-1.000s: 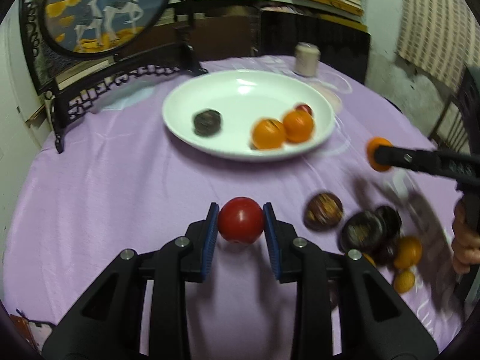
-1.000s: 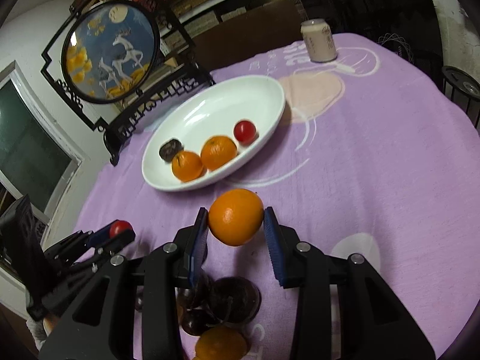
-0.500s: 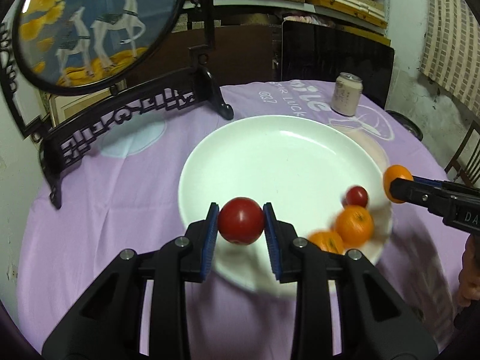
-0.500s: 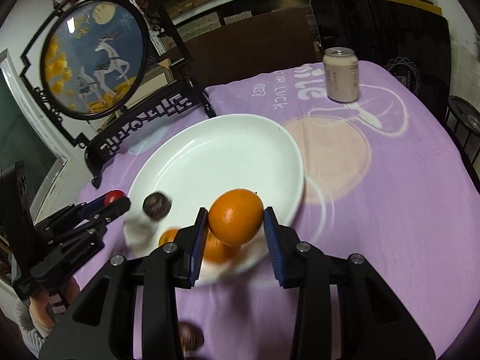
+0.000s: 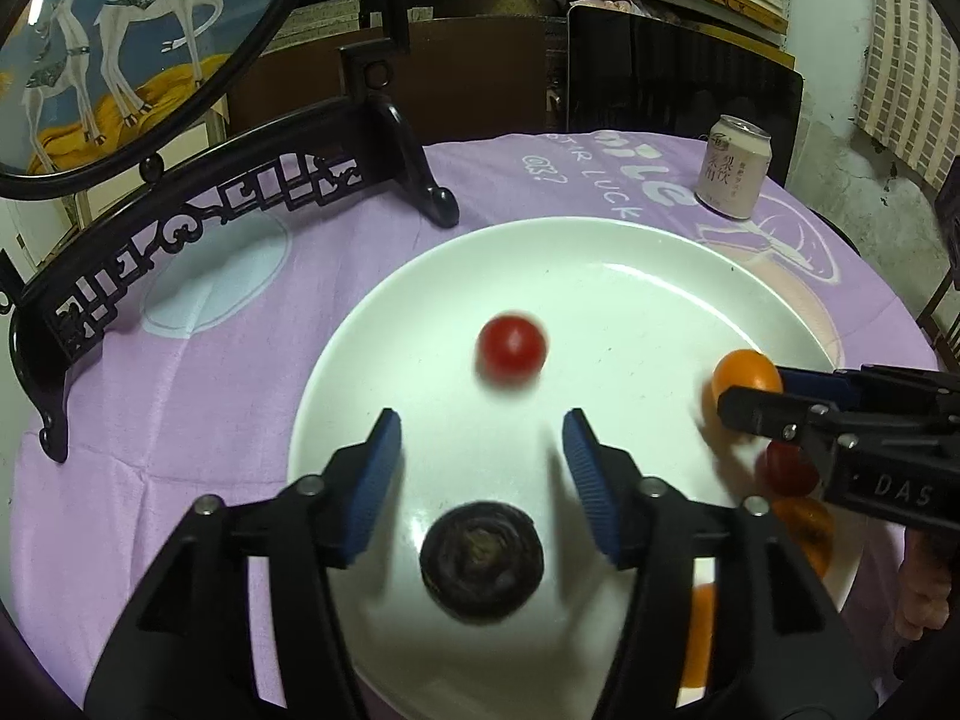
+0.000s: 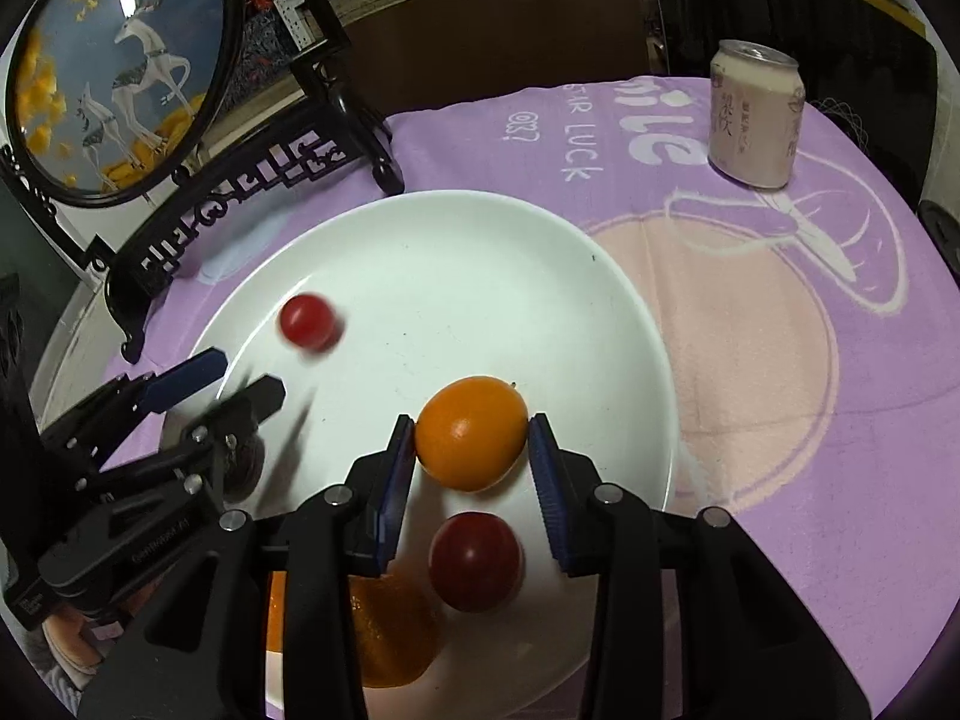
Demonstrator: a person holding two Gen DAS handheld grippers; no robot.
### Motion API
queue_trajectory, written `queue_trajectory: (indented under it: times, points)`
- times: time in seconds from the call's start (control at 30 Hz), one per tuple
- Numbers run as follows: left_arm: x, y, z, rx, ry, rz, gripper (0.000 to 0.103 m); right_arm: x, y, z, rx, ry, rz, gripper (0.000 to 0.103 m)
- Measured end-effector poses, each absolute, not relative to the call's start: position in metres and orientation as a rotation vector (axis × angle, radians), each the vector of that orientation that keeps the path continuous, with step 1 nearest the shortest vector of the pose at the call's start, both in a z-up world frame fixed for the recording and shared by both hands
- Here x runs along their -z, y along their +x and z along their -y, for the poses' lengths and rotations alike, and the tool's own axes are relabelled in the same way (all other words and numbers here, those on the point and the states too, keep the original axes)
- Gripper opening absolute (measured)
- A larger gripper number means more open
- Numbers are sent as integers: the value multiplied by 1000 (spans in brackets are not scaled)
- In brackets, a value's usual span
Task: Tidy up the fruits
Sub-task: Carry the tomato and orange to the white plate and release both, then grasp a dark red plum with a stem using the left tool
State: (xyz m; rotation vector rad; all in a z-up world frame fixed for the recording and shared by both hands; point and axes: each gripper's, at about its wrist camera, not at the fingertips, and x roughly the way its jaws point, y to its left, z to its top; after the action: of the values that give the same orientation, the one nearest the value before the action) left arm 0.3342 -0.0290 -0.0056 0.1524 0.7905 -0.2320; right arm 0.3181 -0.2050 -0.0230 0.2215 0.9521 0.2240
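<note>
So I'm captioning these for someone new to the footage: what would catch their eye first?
Probably the blurred red tomato loose in the middle of the big white plate, just ahead of the wide-open left claw. Next, the bright orange sitting between the right claw pads over the plate's near side, and the round deer picture standing at the table's back left.

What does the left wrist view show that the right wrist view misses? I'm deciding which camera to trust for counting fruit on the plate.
Only the left wrist view shows the whole dark fruit on the plate, between the open left gripper fingers. Only the right wrist view shows the right gripper closed on the orange from behind, and the red fruit beneath it unobstructed. Both show the blurred loose red fruit, the can and the deer picture.
</note>
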Motion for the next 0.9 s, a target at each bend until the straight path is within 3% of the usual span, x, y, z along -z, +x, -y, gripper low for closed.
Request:
queue_trajectory:
  times: [0.17,0.4,0.53,0.9]
  points:
    - [-11,314,15,213,96,-756,72,9,301,212,-234,270,-928,39]
    - [-26,255,0,188,85,-716,81,-17,249,218,-244,297,-862,39]
    - [-19,213,-5,162,116,-702,87,-20,200,223,-240,306,-821,54]
    - [3,112,-7,192,173,-708,96,11,110,245,-205,373,-797,59]
